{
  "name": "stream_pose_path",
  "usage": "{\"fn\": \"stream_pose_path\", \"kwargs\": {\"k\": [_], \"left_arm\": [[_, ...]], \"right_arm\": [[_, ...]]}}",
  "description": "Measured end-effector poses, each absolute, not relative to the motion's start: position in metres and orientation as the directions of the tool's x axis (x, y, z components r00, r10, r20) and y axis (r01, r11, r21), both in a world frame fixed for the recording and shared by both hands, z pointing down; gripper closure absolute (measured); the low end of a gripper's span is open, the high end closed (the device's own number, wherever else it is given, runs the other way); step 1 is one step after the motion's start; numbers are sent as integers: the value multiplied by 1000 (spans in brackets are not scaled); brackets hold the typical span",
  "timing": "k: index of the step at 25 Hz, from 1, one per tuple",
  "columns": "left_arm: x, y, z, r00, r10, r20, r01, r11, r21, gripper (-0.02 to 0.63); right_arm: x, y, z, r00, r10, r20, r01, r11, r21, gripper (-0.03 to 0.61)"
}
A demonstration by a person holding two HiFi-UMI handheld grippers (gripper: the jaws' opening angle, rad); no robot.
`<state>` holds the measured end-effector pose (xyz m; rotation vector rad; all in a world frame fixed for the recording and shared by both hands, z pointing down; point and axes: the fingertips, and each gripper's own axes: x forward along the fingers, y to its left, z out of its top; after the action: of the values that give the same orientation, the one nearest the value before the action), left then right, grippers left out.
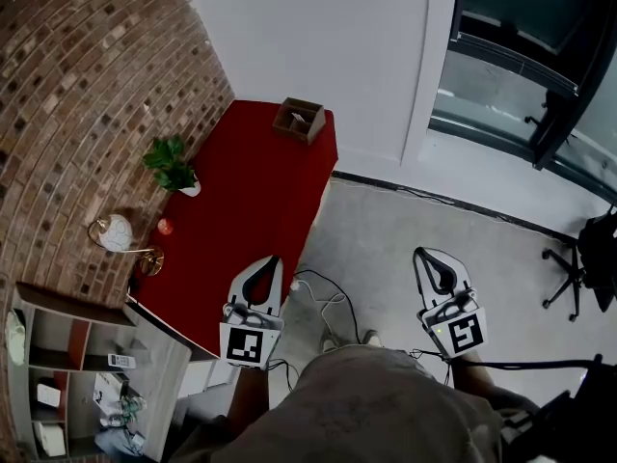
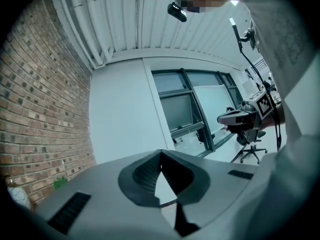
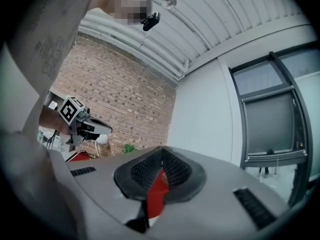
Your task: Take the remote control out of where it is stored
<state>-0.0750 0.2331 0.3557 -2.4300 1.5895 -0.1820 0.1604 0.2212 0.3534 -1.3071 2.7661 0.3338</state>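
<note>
My left gripper (image 1: 276, 259) hangs over the near edge of the red table (image 1: 251, 210), shut and empty; its pads meet at the tip (image 2: 161, 153). Over the grey floor to the right, my right gripper (image 1: 422, 253) is also shut with nothing in it, its tips touching (image 3: 161, 149). Both point level toward the far wall. A small wooden box (image 1: 299, 121) with something pale inside stands at the table's far end. A small remote-like device (image 1: 120, 361) lies on a shelf of the grey shelf unit (image 1: 164, 355) at lower left. I cannot tell which one is the remote control.
A potted plant (image 1: 174, 165), a round lamp (image 1: 116, 231) and a small red object (image 1: 165, 227) stand along the brick wall (image 1: 87, 85). White cables (image 1: 323, 302) trail on the floor by the table. An office chair (image 1: 578, 263) stands at right, by the windows (image 1: 521, 56).
</note>
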Motion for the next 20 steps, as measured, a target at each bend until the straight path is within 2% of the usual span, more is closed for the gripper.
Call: {"fn": "stream_pose_path", "kwargs": {"k": [14,20], "left_arm": [[-72,230,360,406,-914,-24,-886,-387,-254,615],[-73,227,371,395,-919,14,-886,-385,-260,615]], "right_arm": [[166,216,347,-627,-762,-159,-778,603,179,566],[174,213,356,-627,-768,-132,-777,605,175,566]]}}
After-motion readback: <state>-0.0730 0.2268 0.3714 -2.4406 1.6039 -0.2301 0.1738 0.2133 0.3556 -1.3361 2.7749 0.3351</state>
